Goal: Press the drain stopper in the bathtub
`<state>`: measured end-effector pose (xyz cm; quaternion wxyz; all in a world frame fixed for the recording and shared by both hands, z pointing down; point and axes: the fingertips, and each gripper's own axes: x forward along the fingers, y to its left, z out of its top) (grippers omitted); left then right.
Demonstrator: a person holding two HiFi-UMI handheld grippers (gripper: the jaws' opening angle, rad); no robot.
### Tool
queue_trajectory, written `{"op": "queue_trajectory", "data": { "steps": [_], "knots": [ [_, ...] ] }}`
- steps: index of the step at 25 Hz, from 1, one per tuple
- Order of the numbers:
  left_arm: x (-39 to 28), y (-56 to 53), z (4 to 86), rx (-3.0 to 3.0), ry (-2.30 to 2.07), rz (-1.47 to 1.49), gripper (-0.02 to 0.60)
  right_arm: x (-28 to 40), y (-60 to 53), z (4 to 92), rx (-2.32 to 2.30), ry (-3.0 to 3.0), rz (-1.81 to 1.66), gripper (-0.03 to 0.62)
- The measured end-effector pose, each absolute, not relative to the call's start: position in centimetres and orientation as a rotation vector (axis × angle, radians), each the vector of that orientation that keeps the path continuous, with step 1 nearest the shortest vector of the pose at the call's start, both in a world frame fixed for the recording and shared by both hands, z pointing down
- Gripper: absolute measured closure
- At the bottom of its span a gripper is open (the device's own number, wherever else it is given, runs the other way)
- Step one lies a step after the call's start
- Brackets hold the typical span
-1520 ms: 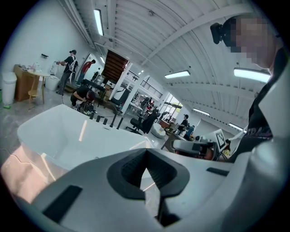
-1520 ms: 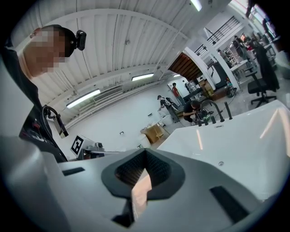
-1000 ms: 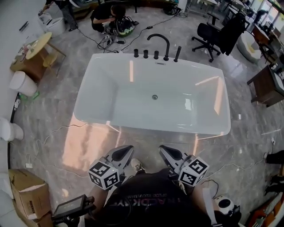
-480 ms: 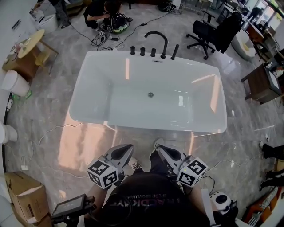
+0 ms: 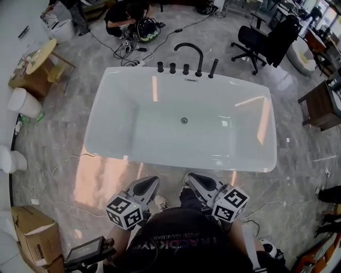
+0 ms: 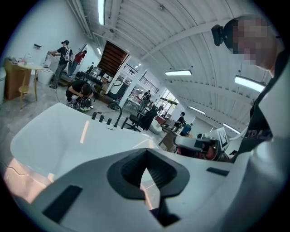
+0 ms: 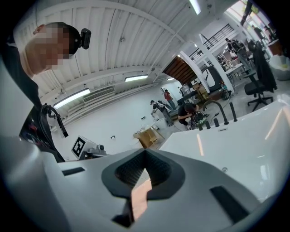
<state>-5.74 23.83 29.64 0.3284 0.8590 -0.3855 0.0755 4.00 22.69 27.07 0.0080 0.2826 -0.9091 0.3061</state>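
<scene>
Standing on the grey marble floor [image 5: 64, 144] at the near long side of the white bathtub [image 5: 176, 163], the person holds both grippers close to the body, well short of the tub rim. The left gripper [image 5: 152, 182] has its jaws pressed together with nothing between them; its own view shows the dark pads [image 6: 131, 170] meeting at a point. The right gripper [image 5: 192, 178] is likewise closed and empty.

The drain stopper [image 5: 184, 120] sits in the middle of the tub floor, well apart from both grippers, with the near tub wall between them. A black arched faucet [image 5: 192, 50] and a row of black knobs [image 5: 172, 67] stand on the far rim. Beyond lie tangled cables [image 5: 130, 49], a crouching person [image 5: 127, 13] and a black office chair [image 5: 254, 42]. A round wooden table [image 5: 40, 55] and a cardboard box [image 5: 31, 234] stand at the left.

Whether the stopper is raised or pushed down is too small to tell. In the right gripper view it shows only as a dot [image 7: 224, 170]; in the left gripper view the gripper's own body covers the tub floor. The person's torso cuts off the grippers' rear parts.
</scene>
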Motion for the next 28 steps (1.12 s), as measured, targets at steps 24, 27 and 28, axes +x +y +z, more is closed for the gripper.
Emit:
{"op": "queue_trajectory", "data": {
  "steps": [24,27,28],
  "knots": [
    [-0.5,13.0,28.4,2.198,-1.092,0.282,0.571,10.1,10.6,28.5,0.784,-2.871,1.103,0.579],
    [-1.4,12.1,28.4,2.214,-1.071,0.276,0.571,9.4,10.1,28.5,0.822,-2.864,1.097,0.579],
    [-1.8,11.7,28.5,2.219,-1.057,0.274,0.571,9.0,9.9,28.5,0.837,-2.859,1.091,0.579]
  ]
}}
